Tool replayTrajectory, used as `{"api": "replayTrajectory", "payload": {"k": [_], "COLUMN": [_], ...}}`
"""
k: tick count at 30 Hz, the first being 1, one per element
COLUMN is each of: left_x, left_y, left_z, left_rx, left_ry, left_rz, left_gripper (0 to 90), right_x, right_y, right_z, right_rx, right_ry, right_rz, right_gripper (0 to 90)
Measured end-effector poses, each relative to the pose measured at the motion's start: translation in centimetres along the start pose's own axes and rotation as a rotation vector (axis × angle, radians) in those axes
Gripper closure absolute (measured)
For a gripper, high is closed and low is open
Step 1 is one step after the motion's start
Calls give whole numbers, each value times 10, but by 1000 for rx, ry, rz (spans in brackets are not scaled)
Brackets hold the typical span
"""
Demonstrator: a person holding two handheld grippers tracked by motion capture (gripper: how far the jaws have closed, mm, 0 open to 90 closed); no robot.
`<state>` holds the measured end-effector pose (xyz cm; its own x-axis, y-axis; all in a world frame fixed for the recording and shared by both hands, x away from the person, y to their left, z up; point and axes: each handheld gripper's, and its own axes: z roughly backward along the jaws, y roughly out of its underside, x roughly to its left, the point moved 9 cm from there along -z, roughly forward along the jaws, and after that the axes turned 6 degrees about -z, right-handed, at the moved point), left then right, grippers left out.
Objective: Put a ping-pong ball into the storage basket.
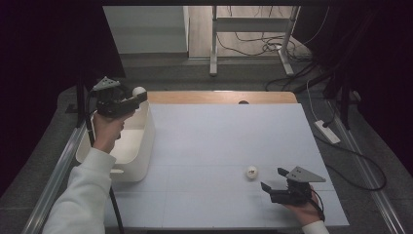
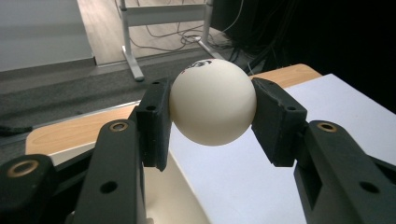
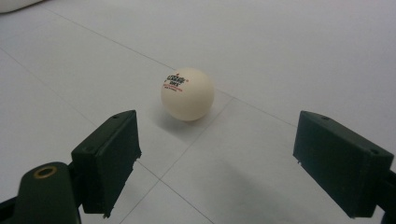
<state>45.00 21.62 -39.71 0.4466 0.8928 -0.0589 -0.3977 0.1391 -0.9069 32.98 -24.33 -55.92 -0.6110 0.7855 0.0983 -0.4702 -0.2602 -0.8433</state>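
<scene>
- White plastic: a ping-pong ball point(image 2: 213, 102) sits clamped between the fingers point(image 2: 154, 122) of the left gripper point(image 1: 130, 101), a pad pressing each side of it.
- In the high view that held ball hangs at the far corner of the white bin point(image 1: 141, 161), which stands at the left edge of the tabletop point(image 1: 219, 131); whether it is fully over the opening or just above the rim I cannot tell.
- A second ball point(image 1: 251, 171) lies loose on the tabletop, near the right side.
- The right gripper point(image 1: 273, 179) rests low beside it, fingers point(image 3: 108, 151) wide apart and holding nothing.
- The relation that matters: in the right gripper view the loose ball point(image 3: 187, 94) lies straight ahead of the open fingers, just beyond their tips, roughly centred in the gap.
- A ball has no long axis, so approach angle hardly matters; the right hand is by far the nearer.
- My judgement: a short push forward would bring the fingers around it.
</scene>
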Motion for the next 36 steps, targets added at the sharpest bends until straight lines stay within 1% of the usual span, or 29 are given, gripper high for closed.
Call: {"api": "replayTrajectory", "payload": {"k": [7, 12, 19, 20, 24, 28, 36], "left_x": [7, 15, 29, 29, 37, 40, 41], "left_y": [2, 6, 16, 16, 21, 25, 30], "left_z": [0, -1, -2, -2, -3, -4, -6], "left_rx": [4, 23, 48, 48, 62, 73, 81], "left_ry": [-16, -36, -65, -65, -74, -80, -81], "left_rz": [7, 16, 43, 43, 59, 67, 73], "left_gripper": [508, 508, 508, 508, 508, 508, 508], "right_x": [0, 0, 0, 0, 1, 1, 1], "right_y": [0, 0, 0, 0, 0, 0, 1], "right_z": [0, 0, 0, 0, 0, 0, 0], "right_rx": [0, 0, 0, 0, 1, 3, 5], "right_ry": [-1, -1, 0, -1, -1, 0, 2], "right_rz": [0, 0, 1, 1, 2, 1, 5], "right_gripper": [141, 141, 141, 141, 141, 141, 141]}}
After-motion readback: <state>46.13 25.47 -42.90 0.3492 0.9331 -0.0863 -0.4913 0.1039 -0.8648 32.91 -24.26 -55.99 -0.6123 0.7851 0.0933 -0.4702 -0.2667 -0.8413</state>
